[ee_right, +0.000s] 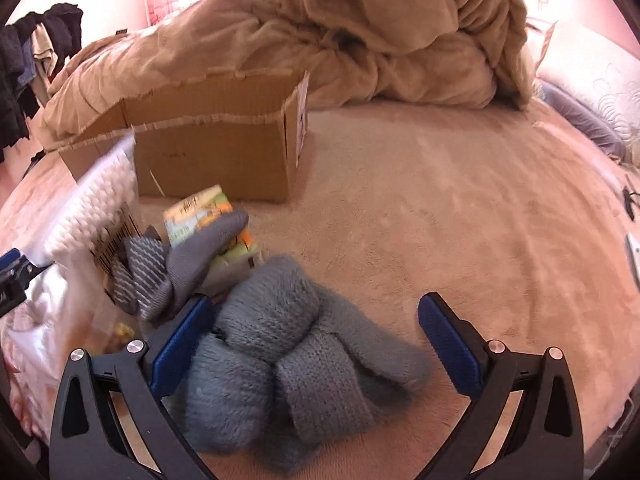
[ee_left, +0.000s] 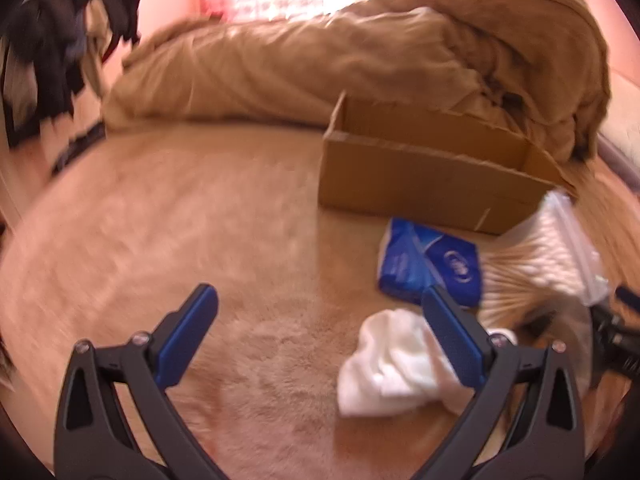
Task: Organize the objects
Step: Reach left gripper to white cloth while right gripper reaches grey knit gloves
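Note:
An open cardboard box sits on the tan bed cover, also in the right wrist view. In front of it lie a blue packet, a bag of cotton swabs and a white cloth. My left gripper is open and empty, with the white cloth just by its right finger. My right gripper is open over a grey knitted item lying between its fingers. Beyond it lie grey patterned socks and a colourful small carton.
A heaped tan duvet lies behind the box. Dark clothes hang at the far left. A pillow lies at the far right. The other gripper shows at the right edge of the left wrist view.

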Demonstrator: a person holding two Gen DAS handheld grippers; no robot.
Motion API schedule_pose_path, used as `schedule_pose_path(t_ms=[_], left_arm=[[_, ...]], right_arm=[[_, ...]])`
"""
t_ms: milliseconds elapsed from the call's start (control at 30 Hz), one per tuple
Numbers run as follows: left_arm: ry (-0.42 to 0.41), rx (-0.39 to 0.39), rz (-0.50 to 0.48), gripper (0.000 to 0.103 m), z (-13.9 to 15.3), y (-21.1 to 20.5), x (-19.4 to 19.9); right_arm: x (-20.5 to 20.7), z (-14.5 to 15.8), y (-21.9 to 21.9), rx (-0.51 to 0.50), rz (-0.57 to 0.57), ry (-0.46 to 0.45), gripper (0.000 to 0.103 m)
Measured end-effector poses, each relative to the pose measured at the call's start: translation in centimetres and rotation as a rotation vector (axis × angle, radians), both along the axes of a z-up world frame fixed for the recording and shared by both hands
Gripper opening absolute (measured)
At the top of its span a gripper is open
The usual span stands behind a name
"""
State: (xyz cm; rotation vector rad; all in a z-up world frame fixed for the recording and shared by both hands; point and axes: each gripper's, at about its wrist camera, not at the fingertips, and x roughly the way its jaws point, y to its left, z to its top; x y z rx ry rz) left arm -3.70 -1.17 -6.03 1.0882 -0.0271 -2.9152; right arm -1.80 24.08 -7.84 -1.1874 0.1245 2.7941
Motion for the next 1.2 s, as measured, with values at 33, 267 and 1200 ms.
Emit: schedule_pose_path(t_ms=[33,267,1200], left_arm=[[0.011,-0.028,-0.022,0.103,0.9,0.5,0.6],[0.041,0.028,-0.102,0.103,5.5,1.4,3.4],[-0.042,0.018,-0.087,0.103,6.2,2.0,4.6]], right_arm=[[0.3,0.8,-0.1,-0.002,0.001,0.016,0.103],[3.7,6.1,-0.9,-0.004,0.033,0.117,0.103],[5.9,8.2,-2.8,0.014,0.018,0.047,0.103]])
